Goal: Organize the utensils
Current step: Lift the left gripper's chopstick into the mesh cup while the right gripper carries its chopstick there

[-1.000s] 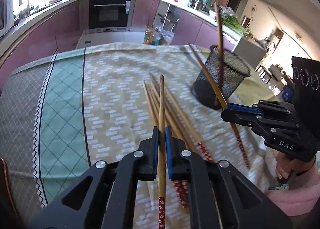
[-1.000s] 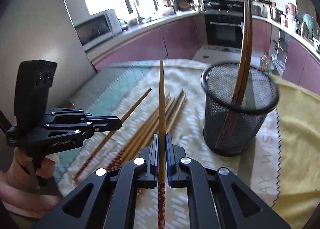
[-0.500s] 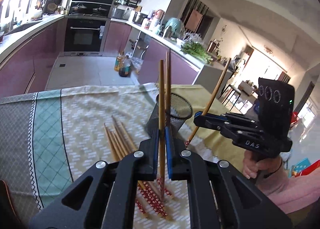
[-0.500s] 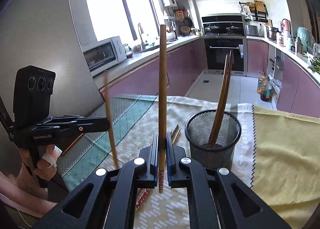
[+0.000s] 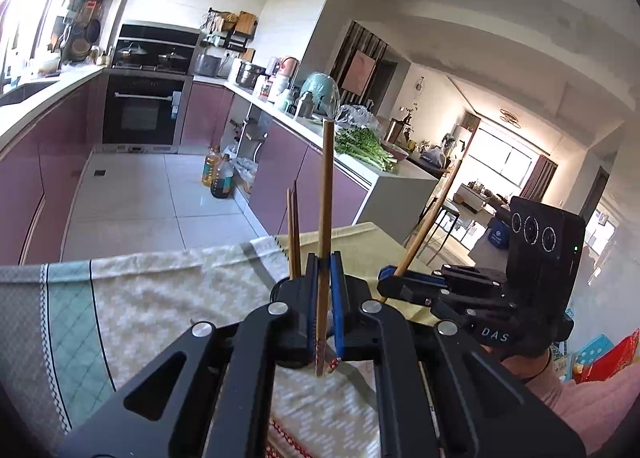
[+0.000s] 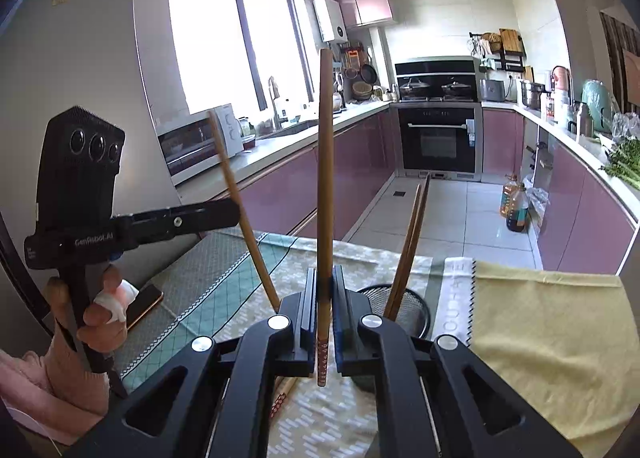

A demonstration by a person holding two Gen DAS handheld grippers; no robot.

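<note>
My left gripper (image 5: 325,290) is shut on a wooden chopstick (image 5: 326,194) that stands nearly upright, raised above the table. My right gripper (image 6: 322,298) is shut on another chopstick (image 6: 325,162), also upright. Each gripper shows in the other's view: the right one (image 5: 390,284) with its tilted chopstick (image 5: 430,218), the left one (image 6: 230,214) with its chopstick (image 6: 240,210). The black mesh holder (image 6: 408,308) sits just beyond the right fingers, with two chopsticks (image 6: 412,242) in it. In the left wrist view the holder is mostly hidden behind the fingers; its two chopsticks (image 5: 294,234) stick up.
The table has a patterned green and beige cloth (image 5: 140,290) and a yellow cloth (image 6: 552,334). Red-patterned ends of loose chopsticks (image 6: 282,398) lie below the right gripper. A phone (image 6: 144,304) lies at the table's left edge. Kitchen counters and an oven are behind.
Both grippers have lifted and tilted their chopsticks from near flat over the table to upright. The views now look across the kitchen, and the holder sits close under the fingers.
</note>
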